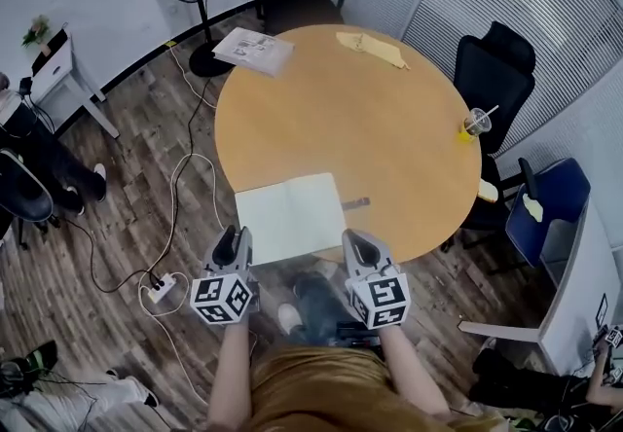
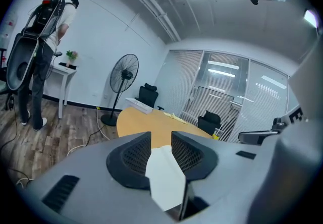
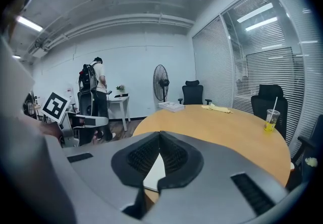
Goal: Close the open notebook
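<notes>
While poised at lower centre of the head view: left grey two-jaw gripper [image 1: 234, 237] with jaws apart, right grey two-jaw gripper [image 1: 358, 243] with tips together, both empty. Just beyond, between them: open white-paged notebook [image 1: 290, 216], flat at near rim of round tan wooden table [image 1: 389, 128].

The round wooden table [image 1: 389, 128] is honey-tan. At its six o'clock edge the open paper notebook [image 1: 290, 216] shows plain white pages. The grey plastic left gripper [image 1: 232, 239] and right gripper [image 1: 358, 245] bear black-and-white square markers. At three o'clock, a clear plastic cup [image 1: 474, 125] holds yellow liquid.
</notes>
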`<control>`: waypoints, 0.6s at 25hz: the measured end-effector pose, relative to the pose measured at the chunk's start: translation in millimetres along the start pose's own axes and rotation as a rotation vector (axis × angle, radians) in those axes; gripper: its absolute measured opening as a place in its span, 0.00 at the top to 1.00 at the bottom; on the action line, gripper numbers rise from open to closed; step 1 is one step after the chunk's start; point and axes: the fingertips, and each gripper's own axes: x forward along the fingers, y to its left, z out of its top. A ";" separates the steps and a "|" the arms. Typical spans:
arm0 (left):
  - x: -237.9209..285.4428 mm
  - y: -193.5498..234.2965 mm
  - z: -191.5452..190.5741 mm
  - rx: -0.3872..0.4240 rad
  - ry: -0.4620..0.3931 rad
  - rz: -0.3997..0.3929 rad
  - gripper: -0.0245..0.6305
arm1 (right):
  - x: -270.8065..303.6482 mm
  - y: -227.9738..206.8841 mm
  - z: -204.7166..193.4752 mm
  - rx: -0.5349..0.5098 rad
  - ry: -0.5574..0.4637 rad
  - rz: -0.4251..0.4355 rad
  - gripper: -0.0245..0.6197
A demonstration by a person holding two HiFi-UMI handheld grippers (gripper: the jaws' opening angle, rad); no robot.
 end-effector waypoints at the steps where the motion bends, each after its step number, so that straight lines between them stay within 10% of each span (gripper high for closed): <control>1: 0.0 1.9 -3.6 -0.003 0.008 0.007 0.77 | 1.1 -0.1 -3.0 0.001 0.008 0.004 0.94; 15: 8.1 19.6 -48.0 -0.039 0.111 0.053 0.77 | 22.1 -8.1 -36.9 -0.028 0.130 0.029 0.95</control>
